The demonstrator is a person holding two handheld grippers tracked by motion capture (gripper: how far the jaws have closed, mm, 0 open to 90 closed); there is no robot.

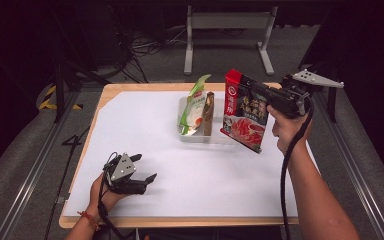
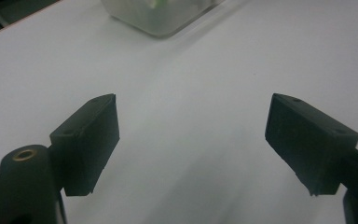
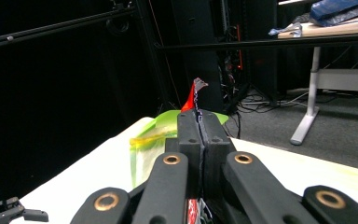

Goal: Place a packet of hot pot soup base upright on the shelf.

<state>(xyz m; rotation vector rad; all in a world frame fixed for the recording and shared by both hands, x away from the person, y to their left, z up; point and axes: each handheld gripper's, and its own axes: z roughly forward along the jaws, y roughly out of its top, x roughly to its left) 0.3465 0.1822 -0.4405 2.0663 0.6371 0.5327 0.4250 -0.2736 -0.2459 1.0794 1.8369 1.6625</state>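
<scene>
While left gripper (image 1: 147, 167) rests, right gripper (image 1: 247, 90) grips red packet (image 1: 244, 112)

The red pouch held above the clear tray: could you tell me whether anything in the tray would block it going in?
Partly. The green pouch and a brown packet stand upright in the tray's left half; the right half, under the red pouch clamped in the right tongs, looks free.
</scene>
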